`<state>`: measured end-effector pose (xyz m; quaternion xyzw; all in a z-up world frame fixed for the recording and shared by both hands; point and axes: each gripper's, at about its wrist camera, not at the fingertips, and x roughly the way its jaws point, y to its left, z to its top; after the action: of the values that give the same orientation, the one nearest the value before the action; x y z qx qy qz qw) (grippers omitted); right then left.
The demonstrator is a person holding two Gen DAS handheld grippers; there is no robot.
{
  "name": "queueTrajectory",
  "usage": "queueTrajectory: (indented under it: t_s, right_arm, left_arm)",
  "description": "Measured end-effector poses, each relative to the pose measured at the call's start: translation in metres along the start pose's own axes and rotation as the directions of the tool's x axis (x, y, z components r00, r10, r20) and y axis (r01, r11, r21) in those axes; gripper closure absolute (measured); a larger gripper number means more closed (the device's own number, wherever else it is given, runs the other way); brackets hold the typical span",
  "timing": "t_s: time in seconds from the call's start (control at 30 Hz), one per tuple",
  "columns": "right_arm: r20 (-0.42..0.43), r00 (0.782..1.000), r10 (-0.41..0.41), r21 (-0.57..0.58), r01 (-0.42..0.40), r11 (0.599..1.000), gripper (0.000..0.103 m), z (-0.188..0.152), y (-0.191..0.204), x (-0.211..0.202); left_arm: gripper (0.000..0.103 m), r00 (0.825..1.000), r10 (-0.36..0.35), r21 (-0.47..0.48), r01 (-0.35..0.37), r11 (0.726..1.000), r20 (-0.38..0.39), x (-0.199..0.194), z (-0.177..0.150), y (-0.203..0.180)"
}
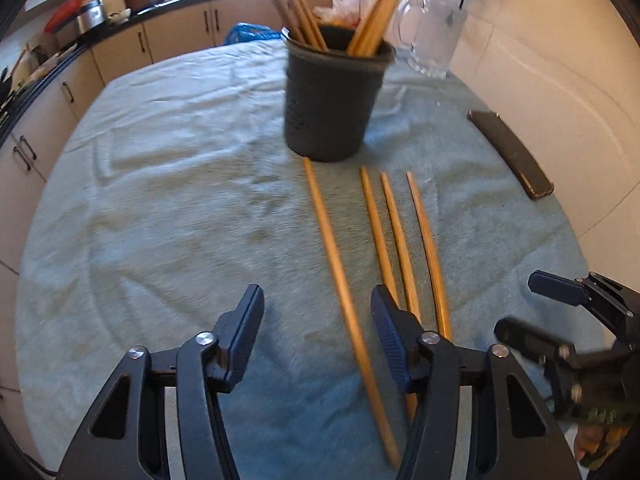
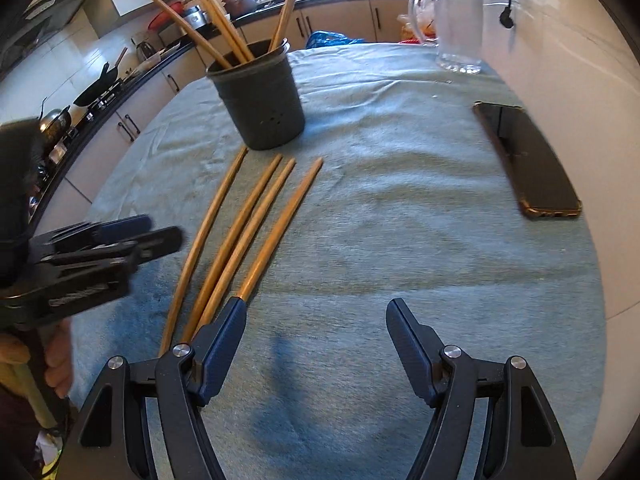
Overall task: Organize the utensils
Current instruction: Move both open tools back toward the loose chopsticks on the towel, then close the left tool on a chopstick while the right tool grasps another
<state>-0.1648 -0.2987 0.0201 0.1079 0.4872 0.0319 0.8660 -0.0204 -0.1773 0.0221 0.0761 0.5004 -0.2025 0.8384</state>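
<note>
We find four loose chopsticks [image 2: 244,236] lying side by side on the towel-covered table [image 2: 400,220], their far tips just short of the dark utensil holder [image 2: 260,100], which already carries several chopsticks upright; this layout suggests the loose ones are staged for transfer into it. The left gripper [image 1: 318,316] hangs over the leftmost chopstick [image 1: 340,264], which runs between its parted jaws; the pads do not press on it, so nothing is gripped yet. That stick lies slightly apart from the other three, which probably makes it the easiest to straddle alone. The right gripper [image 2: 316,332] stands wide open above bare towel, its left finger [image 2: 224,328] near the rightmost chopstick's near end; motion blur prevents us from confirming contact. A phone [image 2: 528,160] and a glass jug [image 2: 456,28] sit to the right, well apart from the working area.
</note>
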Motion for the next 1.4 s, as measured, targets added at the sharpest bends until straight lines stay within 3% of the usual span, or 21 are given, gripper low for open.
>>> queueTrajectory:
  t_s: [0.13, 0.23, 0.4, 0.47, 0.53, 0.67, 0.73, 0.9, 0.97, 1.0, 1.3, 1.4]
  right_arm:
    - [-0.01, 1.0, 0.013, -0.016, -0.013, 1.0, 0.026, 0.005, 0.009, 0.009]
    - [-0.013, 1.0, 0.014, -0.032, -0.014, 0.999, 0.026, 0.008, 0.016, 0.014]
    - [-0.027, 1.0, 0.003, -0.059, -0.004, 0.998, 0.039, 0.015, 0.03, 0.03]
    - [-0.036, 0.999, -0.005, -0.064, 0.003, 0.998, 0.052, 0.017, 0.033, 0.037]
    - [-0.028, 0.999, -0.034, -0.07, 0.032, 0.997, 0.059, 0.021, 0.037, 0.041]
    - [-0.034, 0.998, -0.056, -0.061, 0.054, 0.997, 0.084, 0.022, 0.036, 0.041]
    - [-0.046, 0.996, -0.077, -0.074, 0.074, 0.995, 0.088, 0.019, 0.036, 0.038]
    - [-0.075, 0.991, -0.113, -0.111, 0.105, 0.988, 0.083, 0.009, 0.031, 0.03]
    - [-0.083, 0.99, -0.11, -0.113, 0.101, 0.989, 0.065, 0.007, 0.027, 0.027]
    - [-0.083, 0.99, -0.115, -0.111, 0.106, 0.988, 0.062, 0.007, 0.026, 0.027]
    - [-0.093, 0.99, -0.11, -0.031, 0.108, 0.994, 0.062, 0.04, 0.008, 0.043]
    - [-0.099, 0.987, -0.128, -0.019, 0.127, 0.992, 0.066, 0.057, 0.005, 0.052]
  left_arm:
    - [0.082, 0.999, 0.007, 0.013, -0.006, 1.0, -0.047, 0.019, 0.005, -0.004]
    - [0.095, 0.999, 0.016, 0.0, -0.016, 1.0, -0.038, 0.019, 0.005, 0.0]
    - [0.096, 0.999, -0.021, -0.112, 0.015, 0.994, -0.051, 0.013, 0.001, 0.028]
    - [0.096, 0.997, -0.042, -0.152, 0.033, 0.988, -0.059, 0.009, -0.003, 0.039]
    - [0.096, 0.996, -0.062, -0.177, 0.049, 0.983, -0.069, 0.006, -0.007, 0.046]
    - [0.096, 0.994, -0.077, -0.178, 0.061, 0.982, -0.08, -0.003, -0.02, 0.054]
    - [0.096, 0.992, -0.083, -0.174, 0.066, 0.983, -0.094, -0.006, -0.025, 0.054]
    - [0.096, 0.987, -0.113, -0.176, 0.091, 0.98, -0.114, -0.016, -0.027, 0.055]
    - [0.096, 0.99, -0.096, -0.17, 0.078, 0.982, -0.101, -0.017, -0.021, 0.057]
    - [0.096, 0.991, -0.088, -0.171, 0.07, 0.983, -0.101, -0.016, -0.016, 0.057]
    - [0.093, 0.991, -0.035, -0.144, 0.016, 0.989, -0.126, 0.012, 0.018, 0.056]
    - [0.093, 0.991, -0.037, -0.152, 0.018, 0.988, -0.128, 0.019, 0.026, 0.056]
